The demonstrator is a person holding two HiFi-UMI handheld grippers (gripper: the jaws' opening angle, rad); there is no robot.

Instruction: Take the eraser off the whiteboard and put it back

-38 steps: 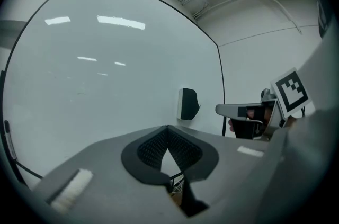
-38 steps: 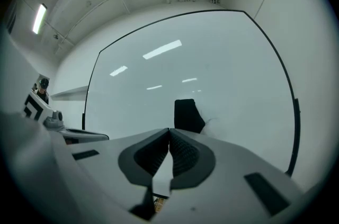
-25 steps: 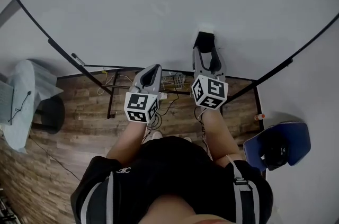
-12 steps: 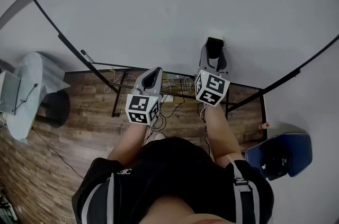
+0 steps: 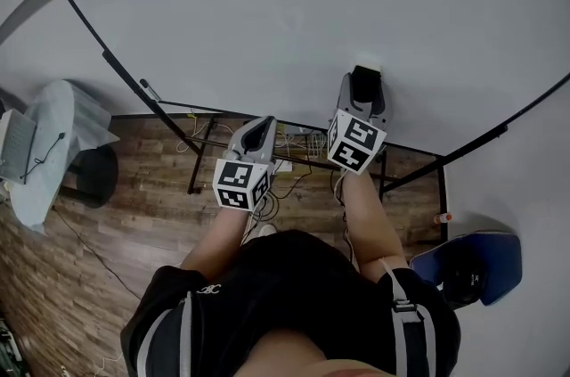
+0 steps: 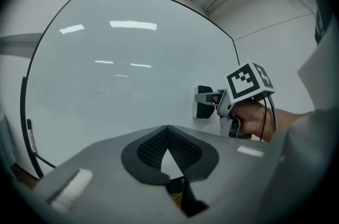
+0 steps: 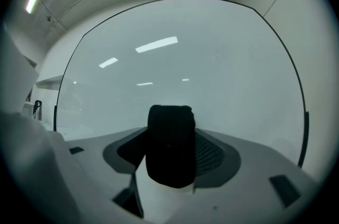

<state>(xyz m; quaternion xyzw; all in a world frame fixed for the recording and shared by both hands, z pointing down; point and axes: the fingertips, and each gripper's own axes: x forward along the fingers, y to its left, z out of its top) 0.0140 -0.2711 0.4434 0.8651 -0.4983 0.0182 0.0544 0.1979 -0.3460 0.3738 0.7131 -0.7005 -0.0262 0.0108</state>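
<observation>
While my right gripper [image 5: 365, 84] points level at the whiteboard [image 5: 267, 1], jaws just easing apart around the upright black eraser [image 7: 170, 150], left gripper [image 5: 264, 124] short of the board, jaws together

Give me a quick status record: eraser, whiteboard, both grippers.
eraser: black, between the right gripper's jaws, resting against the whiteboard
whiteboard: blank, nothing else on it in view
right gripper: at the board, jaws have just been opening with the eraser between them; whether the pads press on it cannot be told
left gripper: jaws together, nothing between them, short of the board
</observation>
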